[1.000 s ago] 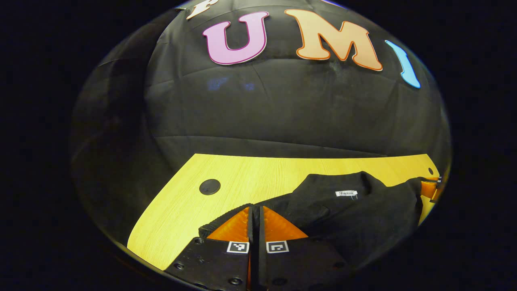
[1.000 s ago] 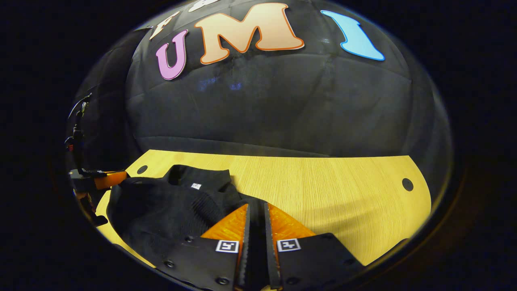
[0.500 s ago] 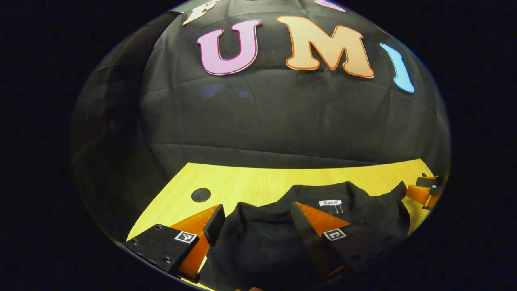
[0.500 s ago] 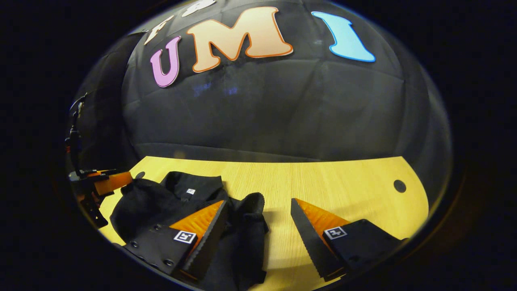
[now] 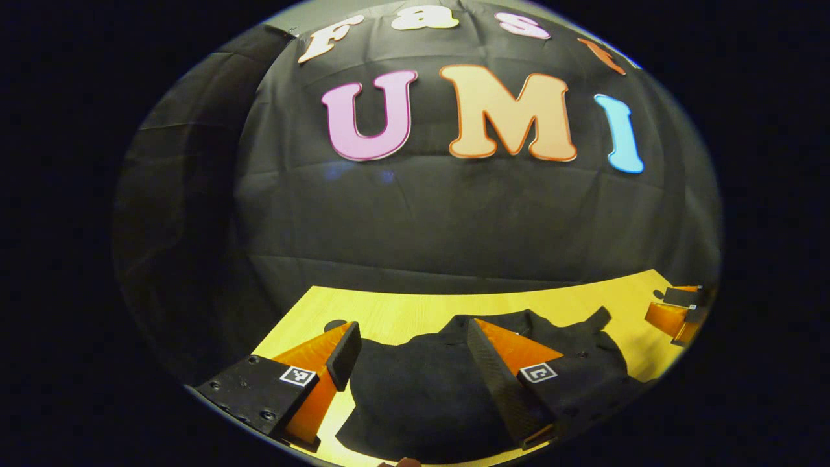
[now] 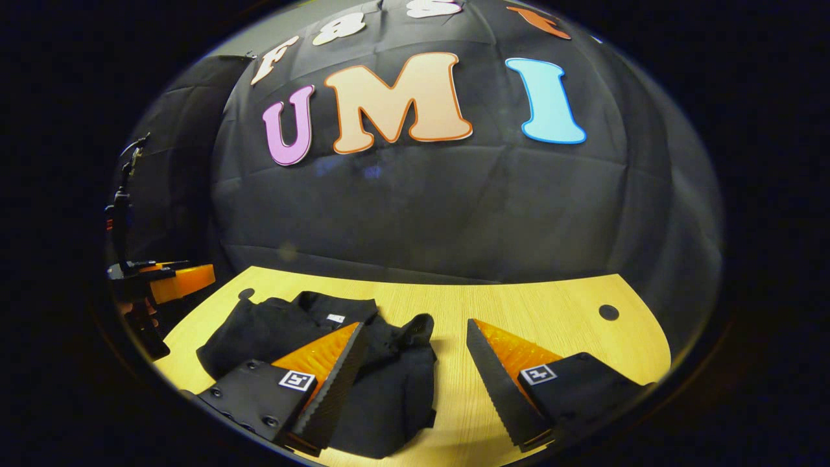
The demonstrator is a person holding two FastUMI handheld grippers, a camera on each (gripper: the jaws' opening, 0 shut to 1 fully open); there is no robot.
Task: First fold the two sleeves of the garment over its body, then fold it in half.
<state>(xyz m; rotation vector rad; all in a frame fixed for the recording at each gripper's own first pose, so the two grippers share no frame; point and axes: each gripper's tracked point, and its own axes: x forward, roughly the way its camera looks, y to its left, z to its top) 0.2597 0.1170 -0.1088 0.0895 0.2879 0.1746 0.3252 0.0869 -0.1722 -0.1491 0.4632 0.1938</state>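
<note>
The garment lies bunched on the yellow table. Above it, the left gripper hangs spread wide, and the right gripper gapes too, gripping nothing.

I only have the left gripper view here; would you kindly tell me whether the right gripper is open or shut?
Observer: The right gripper is open, fingers spread wide, gripping nothing.
Operator: Thank you. How does it sit relative to the garment?
Observer: One finger is in front of the garment; the other is over bare table.
Operator: Is the collar label visible anywhere?
Observer: Yes, in the right gripper view a small white label shows at the collar.
</note>
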